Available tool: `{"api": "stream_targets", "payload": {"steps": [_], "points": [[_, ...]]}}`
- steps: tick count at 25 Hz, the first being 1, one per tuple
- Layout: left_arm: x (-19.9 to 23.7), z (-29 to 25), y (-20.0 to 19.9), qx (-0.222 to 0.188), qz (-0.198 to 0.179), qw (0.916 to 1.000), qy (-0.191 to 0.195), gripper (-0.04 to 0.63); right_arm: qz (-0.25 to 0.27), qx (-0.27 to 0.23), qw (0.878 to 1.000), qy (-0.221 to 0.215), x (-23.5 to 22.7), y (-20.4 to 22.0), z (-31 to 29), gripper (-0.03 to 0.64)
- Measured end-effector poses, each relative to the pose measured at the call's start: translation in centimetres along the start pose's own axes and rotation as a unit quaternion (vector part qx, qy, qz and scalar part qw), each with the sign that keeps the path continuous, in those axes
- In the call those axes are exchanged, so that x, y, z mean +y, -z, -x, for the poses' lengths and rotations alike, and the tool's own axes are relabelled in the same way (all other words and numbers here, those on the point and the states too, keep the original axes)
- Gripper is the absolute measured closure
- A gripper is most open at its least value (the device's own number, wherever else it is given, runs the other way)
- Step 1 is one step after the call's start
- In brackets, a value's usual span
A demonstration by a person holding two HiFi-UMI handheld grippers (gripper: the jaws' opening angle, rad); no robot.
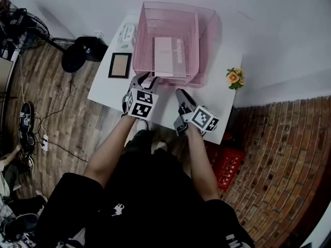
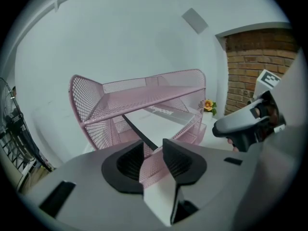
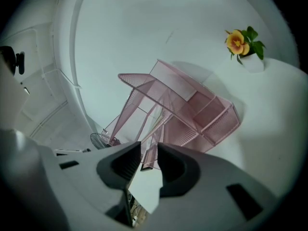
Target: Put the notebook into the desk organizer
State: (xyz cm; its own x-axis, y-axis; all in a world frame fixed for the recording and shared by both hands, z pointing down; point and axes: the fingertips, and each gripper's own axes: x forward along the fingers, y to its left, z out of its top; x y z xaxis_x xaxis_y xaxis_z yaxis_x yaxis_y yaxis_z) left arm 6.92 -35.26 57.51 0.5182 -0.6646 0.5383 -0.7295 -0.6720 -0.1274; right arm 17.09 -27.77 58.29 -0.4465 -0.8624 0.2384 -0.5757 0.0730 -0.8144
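Note:
The notebook [image 1: 168, 52], white with a black spine, lies flat on the lower shelf of the pink mesh desk organizer [image 1: 202, 45] on the white table [image 1: 106, 94]. In the left gripper view the notebook [image 2: 156, 121] rests under the upper tier of the organizer [image 2: 110, 100]. My left gripper [image 1: 144, 79] is at the organizer's front left corner. Its jaws [image 2: 153, 150] stand apart, with pink mesh showing in the gap. My right gripper [image 1: 182, 94] hovers over the table in front of the organizer, open [image 3: 149, 153] and empty.
A small framed picture [image 1: 120, 65] lies left of the organizer, with a white pack [image 1: 126, 33] behind it. An orange flower in a white pot [image 1: 234, 77] stands at the table's right edge. A red crate [image 1: 227, 164] sits on the floor below.

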Motion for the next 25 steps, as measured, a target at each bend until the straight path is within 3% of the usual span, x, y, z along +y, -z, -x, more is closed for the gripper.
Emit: {"api": "stream_targets", "payload": {"steps": [8,15,25], "points": [[-0.8,2.2,0.0,-0.015,0.012,0.9998,-0.007,0.555,0.089,0.005,0.996,0.020,1.0,-0.8,1.3,0.615],[-1.7,5.3,-0.2,-0.033,0.035,0.9985,-0.025,0.594,0.208,0.016,0.977,0.038,3.2,-1.1,3.1,0.615],[-5.2,11.7,-1.3,-0.065,0.070,0.9955,-0.005,0.594,0.283,-0.002,0.959,0.026,7.2,-2.0,7.9,0.615]]}}
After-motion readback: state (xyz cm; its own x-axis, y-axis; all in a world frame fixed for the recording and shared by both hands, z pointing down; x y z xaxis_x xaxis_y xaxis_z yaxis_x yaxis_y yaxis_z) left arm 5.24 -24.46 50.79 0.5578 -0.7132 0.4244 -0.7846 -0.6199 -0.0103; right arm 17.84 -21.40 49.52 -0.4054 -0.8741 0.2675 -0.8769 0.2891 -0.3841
